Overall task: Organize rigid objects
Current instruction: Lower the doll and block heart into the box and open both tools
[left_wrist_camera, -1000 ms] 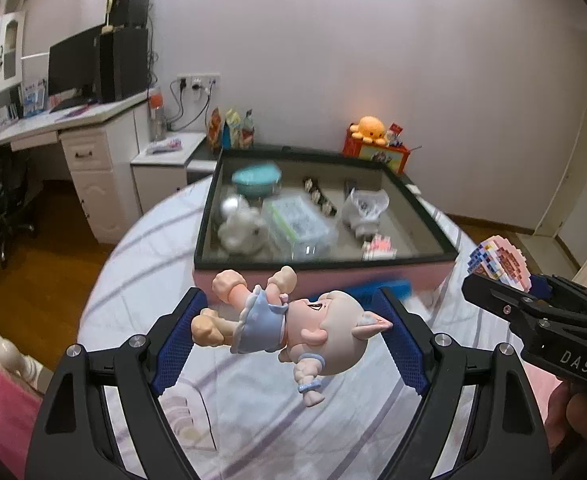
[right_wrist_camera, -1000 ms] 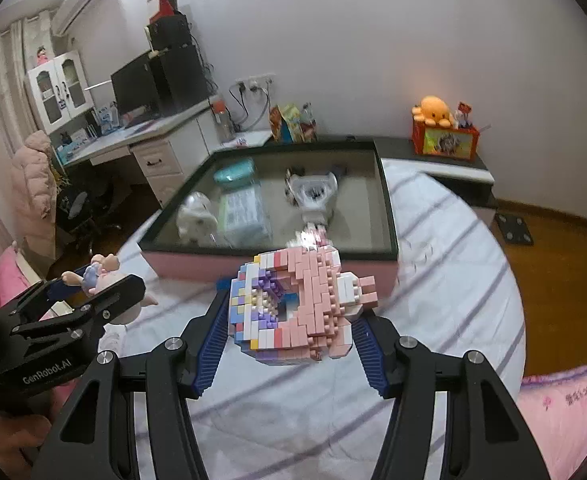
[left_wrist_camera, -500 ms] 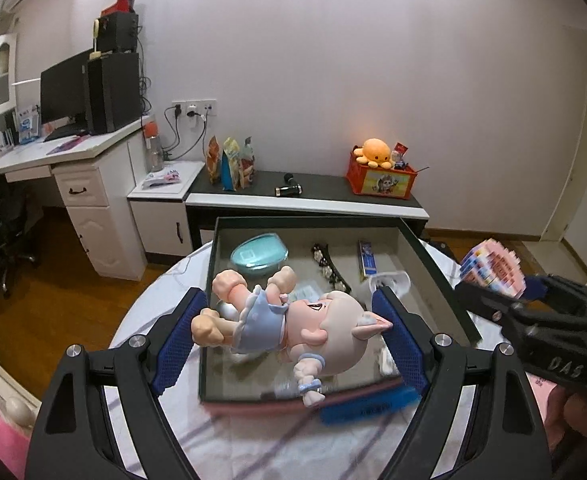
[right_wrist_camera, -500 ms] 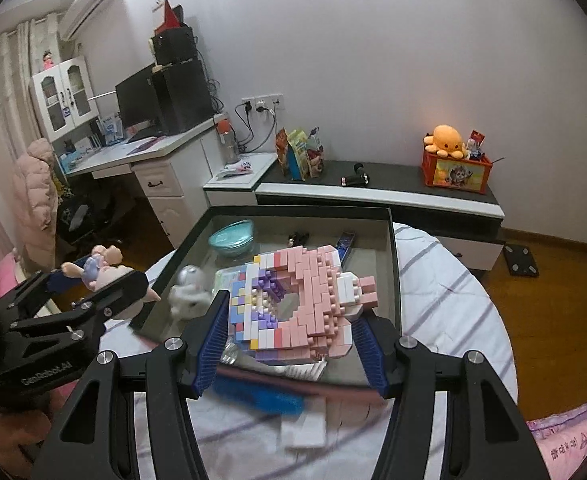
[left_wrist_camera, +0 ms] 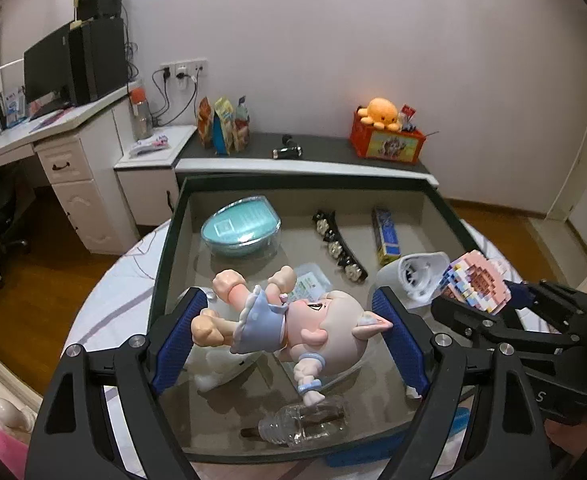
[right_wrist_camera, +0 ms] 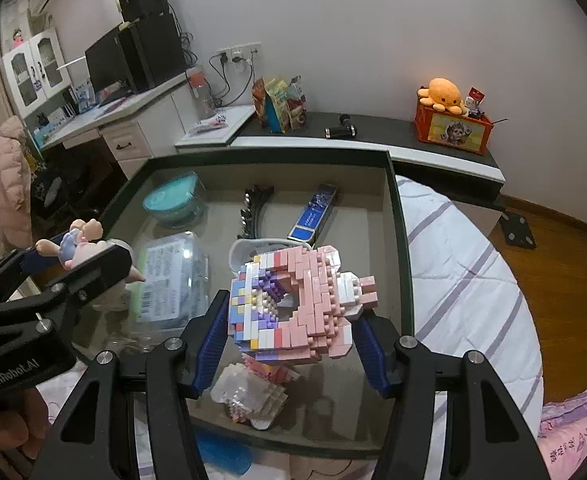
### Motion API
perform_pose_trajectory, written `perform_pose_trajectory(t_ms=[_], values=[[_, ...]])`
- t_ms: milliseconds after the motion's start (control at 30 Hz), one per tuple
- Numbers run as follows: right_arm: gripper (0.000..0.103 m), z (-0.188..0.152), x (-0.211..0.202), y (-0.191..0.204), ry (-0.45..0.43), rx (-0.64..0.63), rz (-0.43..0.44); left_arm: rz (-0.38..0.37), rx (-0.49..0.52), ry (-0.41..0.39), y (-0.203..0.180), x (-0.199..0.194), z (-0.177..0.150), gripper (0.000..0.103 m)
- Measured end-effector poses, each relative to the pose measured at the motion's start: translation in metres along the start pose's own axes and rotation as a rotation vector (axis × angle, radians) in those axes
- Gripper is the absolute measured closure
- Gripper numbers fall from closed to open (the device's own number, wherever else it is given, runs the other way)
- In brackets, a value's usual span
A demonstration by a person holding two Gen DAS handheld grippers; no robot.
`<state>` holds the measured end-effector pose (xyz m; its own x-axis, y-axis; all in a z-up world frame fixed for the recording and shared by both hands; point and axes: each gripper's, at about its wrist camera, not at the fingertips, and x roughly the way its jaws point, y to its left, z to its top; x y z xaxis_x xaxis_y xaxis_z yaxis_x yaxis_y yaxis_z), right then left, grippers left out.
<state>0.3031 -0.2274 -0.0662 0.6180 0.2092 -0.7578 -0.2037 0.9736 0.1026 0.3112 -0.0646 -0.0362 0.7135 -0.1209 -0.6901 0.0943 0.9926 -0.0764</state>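
My left gripper (left_wrist_camera: 289, 336) is shut on a doll figure (left_wrist_camera: 293, 320) with a blue skirt and pale hair, lying sideways between the blue pads above the dark-rimmed box (left_wrist_camera: 305, 178). In the right wrist view my right gripper (right_wrist_camera: 293, 336) is shut on a pink and pastel brick model (right_wrist_camera: 297, 300), which hangs over the box's (right_wrist_camera: 397, 240) right half. Each gripper shows in the other's view: the brick model (left_wrist_camera: 475, 284) at the right, the doll (right_wrist_camera: 79, 242) at the left.
Inside the box lie a teal lidded bowl (left_wrist_camera: 241, 232), a black hair clip (left_wrist_camera: 337, 246), a blue tube carton (left_wrist_camera: 385, 236), a clear plastic tub (right_wrist_camera: 169, 276), a small clear bottle (left_wrist_camera: 297, 424) and a bagged brick piece (right_wrist_camera: 253, 392). The box rests on a striped round bed (right_wrist_camera: 465, 280). A low cabinet (left_wrist_camera: 301, 160) stands behind.
Both grippers have travelled forward, from in front of the box to above its inside, with the doll and the brick model still held. The box now fills the lower view.
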Motion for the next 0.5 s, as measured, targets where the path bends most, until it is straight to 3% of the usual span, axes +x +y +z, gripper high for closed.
perform_pose_trajectory(t_ms=[167, 233, 367, 433, 500], values=[[0.041, -0.005, 0.003, 0.000, 0.010, -0.017, -0.014, 0.011, 0.009, 0.002, 0.000, 0.002, -0.005, 0.015], [0.022, -0.007, 0.002, 0.002, 0.008, -0.025, -0.029, 0.026, 0.016, -0.006, 0.000, -0.002, -0.005, 0.012], [0.018, -0.012, 0.002, 0.005, 0.015, -0.041, -0.047, 0.036, 0.003, -0.033, 0.004, -0.015, -0.003, 0.006], [0.004, -0.015, -0.002, 0.008, 0.012, -0.045, -0.029, 0.039, -0.003, -0.054, 0.007, -0.026, -0.004, 0.003], [0.000, -0.017, -0.010, 0.011, -0.007, -0.042, -0.022, 0.050, -0.011, -0.085, 0.009, -0.040, -0.004, 0.001]])
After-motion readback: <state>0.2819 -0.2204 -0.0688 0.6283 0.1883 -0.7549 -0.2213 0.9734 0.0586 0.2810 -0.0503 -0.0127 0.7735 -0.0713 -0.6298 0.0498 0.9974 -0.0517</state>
